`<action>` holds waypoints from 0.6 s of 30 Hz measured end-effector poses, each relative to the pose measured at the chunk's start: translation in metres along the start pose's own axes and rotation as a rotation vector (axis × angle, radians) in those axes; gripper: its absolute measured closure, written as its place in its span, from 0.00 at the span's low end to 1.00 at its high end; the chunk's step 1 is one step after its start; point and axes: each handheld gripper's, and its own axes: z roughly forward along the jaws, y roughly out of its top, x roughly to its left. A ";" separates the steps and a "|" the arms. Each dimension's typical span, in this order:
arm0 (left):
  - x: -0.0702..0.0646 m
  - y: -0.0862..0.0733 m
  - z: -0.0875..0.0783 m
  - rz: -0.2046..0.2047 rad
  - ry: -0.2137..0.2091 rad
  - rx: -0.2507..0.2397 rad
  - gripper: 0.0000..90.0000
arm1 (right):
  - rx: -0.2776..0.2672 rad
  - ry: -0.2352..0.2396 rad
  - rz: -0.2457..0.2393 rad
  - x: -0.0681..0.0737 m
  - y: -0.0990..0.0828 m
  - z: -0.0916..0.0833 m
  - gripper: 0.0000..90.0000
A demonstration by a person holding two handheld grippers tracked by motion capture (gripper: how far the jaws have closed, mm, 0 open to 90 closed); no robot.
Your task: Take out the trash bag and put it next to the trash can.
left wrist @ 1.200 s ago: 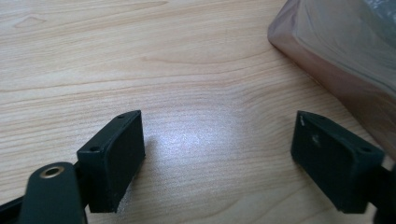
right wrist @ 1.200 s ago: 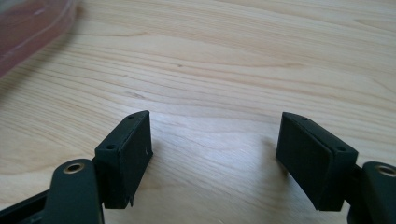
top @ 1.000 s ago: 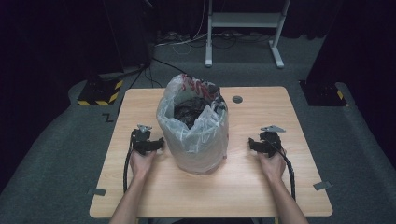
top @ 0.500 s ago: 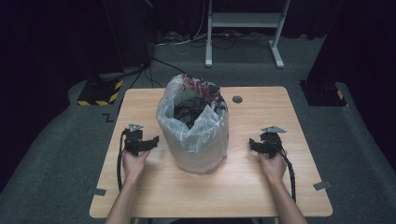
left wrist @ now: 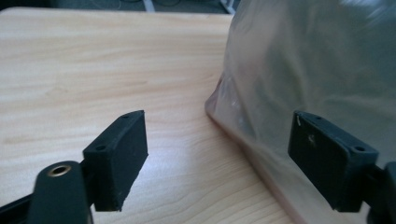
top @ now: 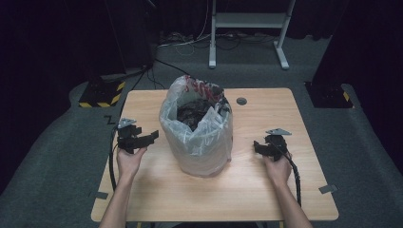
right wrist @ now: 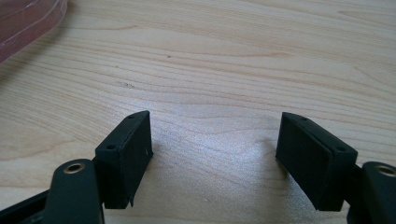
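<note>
A translucent plastic bag (top: 197,135) full of dark scraps stands upright in the middle of the wooden table (top: 266,190). My left gripper (top: 149,137) hovers just left of the bag, open, with nothing between its jaws. In the left gripper view the bag's wall (left wrist: 308,70) rises right in front, and the right fingertip (left wrist: 327,156) sits close against it. My right gripper (top: 259,146) rests low to the right of the bag, open and empty. In the right gripper view its fingers (right wrist: 128,154) frame bare wood, and the bag's edge (right wrist: 28,21) shows at the top left.
A small dark round disc (top: 241,100) lies on the table behind the bag. Tape tabs (top: 328,188) mark the table's side edges. A metal stand (top: 247,28) and cables are on the floor beyond. A yellow-black striped block (top: 100,93) sits off the far left corner.
My left gripper has slid left and toward the table's left edge, then turned its jaws toward the bag. The right gripper and the bag have stayed where they were.
</note>
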 end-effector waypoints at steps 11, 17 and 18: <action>0.000 0.016 -0.017 0.004 -0.014 -0.022 0.20 | 0.000 0.000 0.000 0.000 0.000 0.000 0.30; -0.009 0.032 -0.028 0.031 -0.045 -0.050 0.21 | 0.000 0.001 0.000 0.000 0.000 0.000 0.30; -0.011 0.035 -0.029 0.034 -0.053 -0.050 0.21 | 0.000 0.001 0.000 0.000 0.000 0.000 0.30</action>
